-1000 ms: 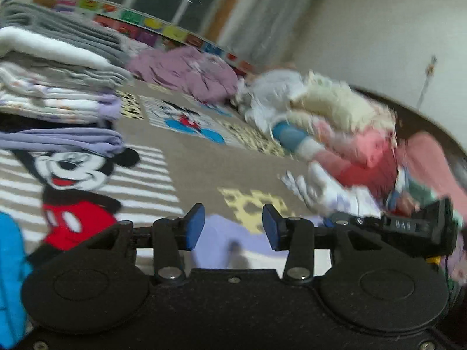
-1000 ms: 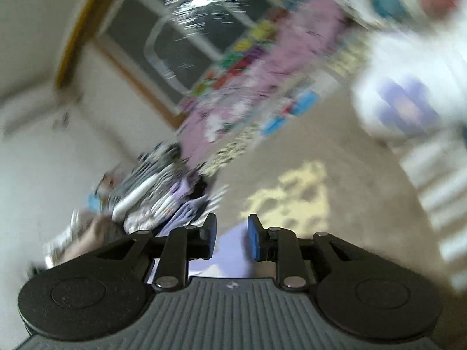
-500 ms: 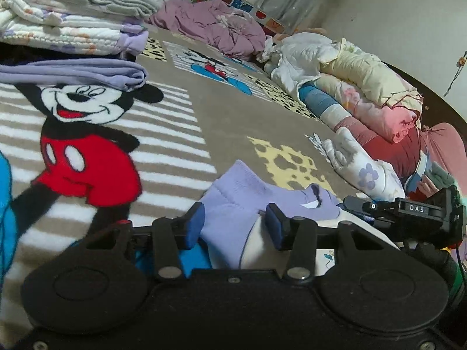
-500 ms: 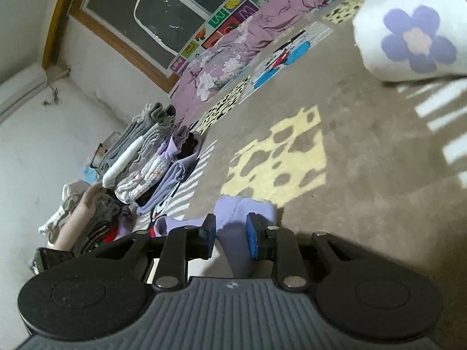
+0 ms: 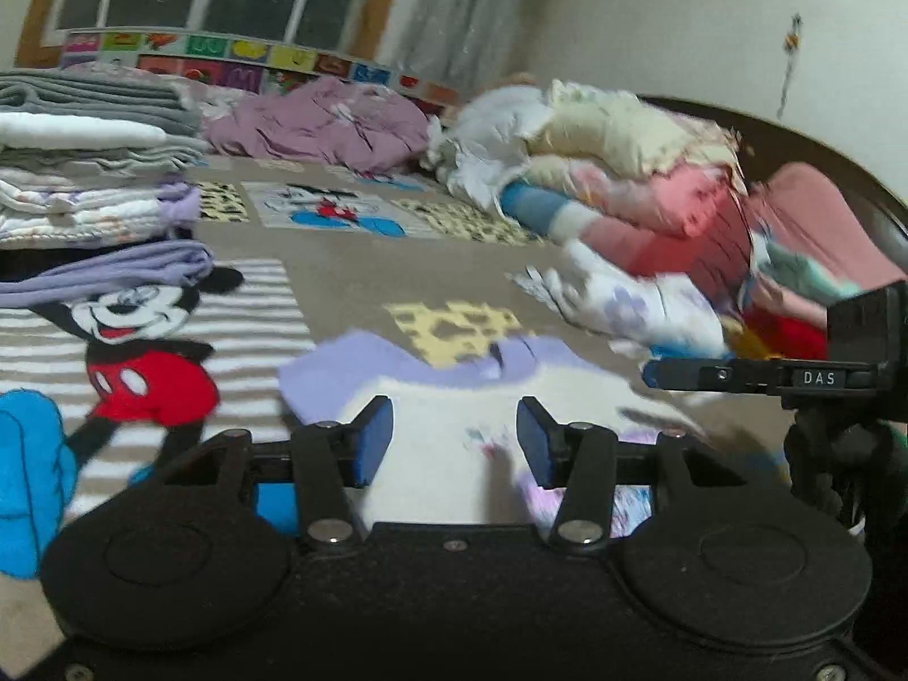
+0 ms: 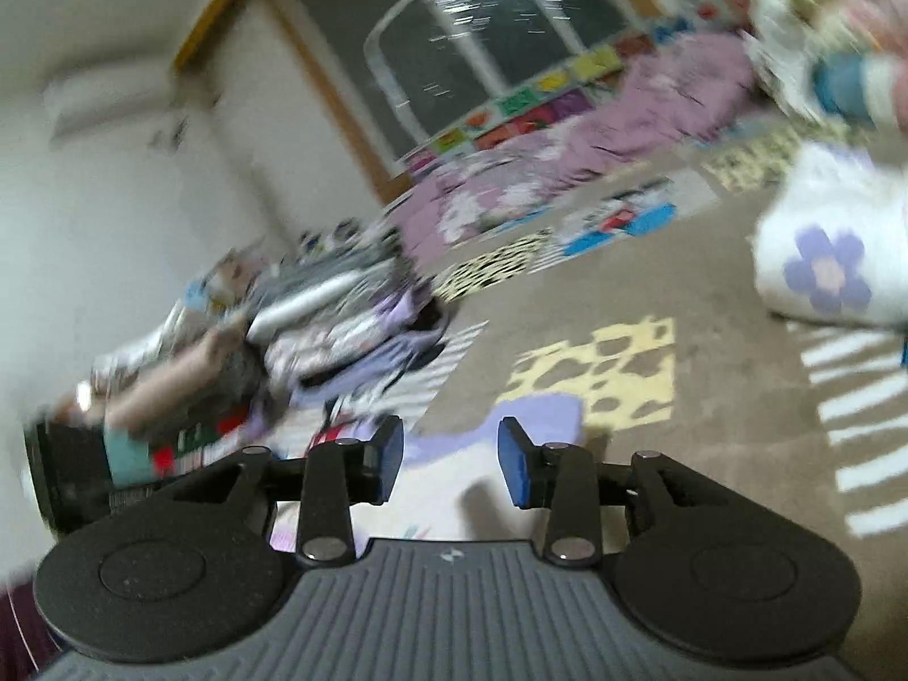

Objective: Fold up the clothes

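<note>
A small white shirt with lilac sleeves and collar lies flat on the cartoon-print blanket. My left gripper is open and empty, just above the shirt's white body. My right gripper is open and empty too, over the shirt's lilac sleeve edge. The right gripper's body shows at the right of the left wrist view. Both views are motion-blurred.
A stack of folded clothes stands at the left. A heap of unfolded clothes lies at the right, with a white flower-print piece nearest. A purple crumpled garment lies at the back below the window.
Both grippers have let go of the lilac-and-white shirt and opened. They have lifted and tilted up, and the shirt now lies spread on the blanket.
</note>
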`<state>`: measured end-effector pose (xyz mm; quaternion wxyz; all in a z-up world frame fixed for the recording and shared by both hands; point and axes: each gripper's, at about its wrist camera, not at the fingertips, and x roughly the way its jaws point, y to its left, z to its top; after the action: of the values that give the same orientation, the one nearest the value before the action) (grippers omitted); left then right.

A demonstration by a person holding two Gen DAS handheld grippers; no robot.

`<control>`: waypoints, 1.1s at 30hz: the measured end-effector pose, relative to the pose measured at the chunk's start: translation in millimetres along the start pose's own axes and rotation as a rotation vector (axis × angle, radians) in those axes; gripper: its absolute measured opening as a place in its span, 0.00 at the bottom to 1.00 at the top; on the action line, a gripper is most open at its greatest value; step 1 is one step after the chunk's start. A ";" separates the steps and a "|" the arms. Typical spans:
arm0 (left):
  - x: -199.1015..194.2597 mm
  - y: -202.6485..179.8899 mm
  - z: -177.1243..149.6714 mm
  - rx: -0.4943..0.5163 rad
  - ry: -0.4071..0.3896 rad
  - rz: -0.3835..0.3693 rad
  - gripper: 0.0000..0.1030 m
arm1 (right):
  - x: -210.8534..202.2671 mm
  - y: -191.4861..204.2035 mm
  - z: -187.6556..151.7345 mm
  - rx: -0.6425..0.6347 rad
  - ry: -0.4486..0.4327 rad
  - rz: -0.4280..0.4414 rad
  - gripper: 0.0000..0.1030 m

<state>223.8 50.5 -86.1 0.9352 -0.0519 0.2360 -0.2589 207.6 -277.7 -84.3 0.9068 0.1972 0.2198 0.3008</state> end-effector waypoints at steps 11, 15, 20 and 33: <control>-8.4 13.3 -15.1 -0.172 0.069 0.051 0.46 | 3.6 18.6 -24.2 -0.107 0.091 -0.064 0.40; -16.1 20.1 -18.9 -0.265 0.081 0.068 0.64 | -7.1 20.1 -21.6 -0.062 0.053 -0.089 0.41; -25.5 28.6 -23.7 -0.382 0.097 0.088 0.66 | -30.2 -2.2 -32.2 0.239 0.028 -0.115 0.60; -3.5 48.1 -28.8 -0.637 0.140 -0.032 0.67 | -16.6 -24.3 -41.7 0.433 0.106 -0.077 0.61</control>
<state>229.8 94.4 -120.6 0.8493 -0.3278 0.3679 -0.1896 185.2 -296.8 -126.0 0.8414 0.3624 0.3340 0.2219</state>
